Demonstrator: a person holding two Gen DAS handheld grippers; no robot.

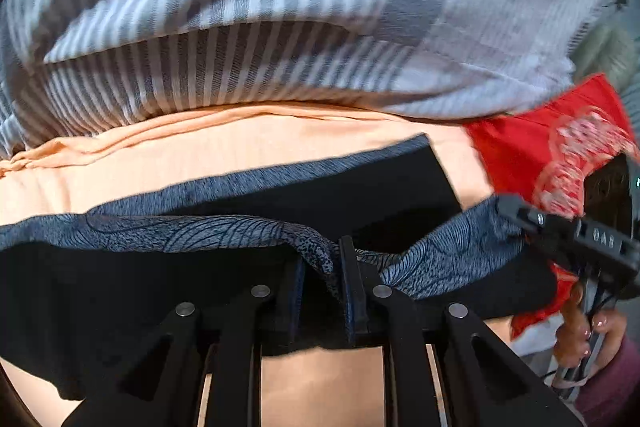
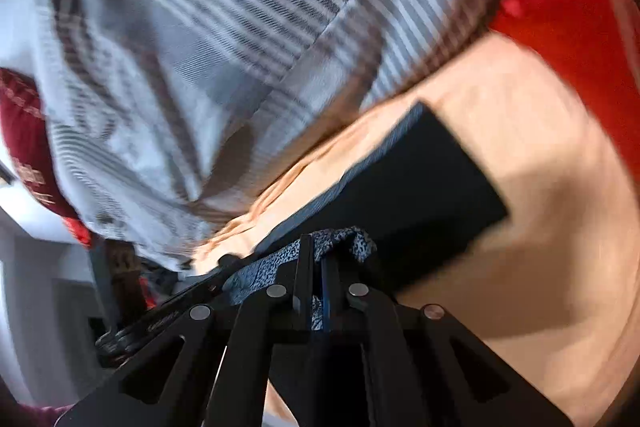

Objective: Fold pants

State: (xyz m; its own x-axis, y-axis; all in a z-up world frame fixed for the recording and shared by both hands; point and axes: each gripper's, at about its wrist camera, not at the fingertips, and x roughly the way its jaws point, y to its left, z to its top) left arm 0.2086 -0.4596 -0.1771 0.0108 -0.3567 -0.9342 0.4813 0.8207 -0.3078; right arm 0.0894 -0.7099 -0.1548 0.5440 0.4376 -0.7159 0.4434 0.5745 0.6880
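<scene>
The pants [image 1: 360, 203] are black with a blue patterned band, lying on a peach sheet [image 1: 248, 147]. My left gripper [image 1: 322, 259] is shut on the patterned band [image 1: 224, 231], which bunches between its fingers. My right gripper [image 2: 316, 259] is shut on the same band [image 2: 344, 239] further along. In the right wrist view the black cloth of the pants [image 2: 432, 187] stretches away over the sheet [image 2: 540, 167]. The right gripper also shows in the left wrist view [image 1: 508, 207], pinching the band at the right, with the person's hand [image 1: 588, 327] behind it.
A grey and white striped blanket [image 1: 280, 7] is heaped behind the pants and fills the upper half of the right wrist view [image 2: 208, 47]. A red patterned cloth [image 1: 552, 147] lies to the right, also in the right wrist view [image 2: 568, 7]. A dark red cloth [image 2: 24, 147] is at the left.
</scene>
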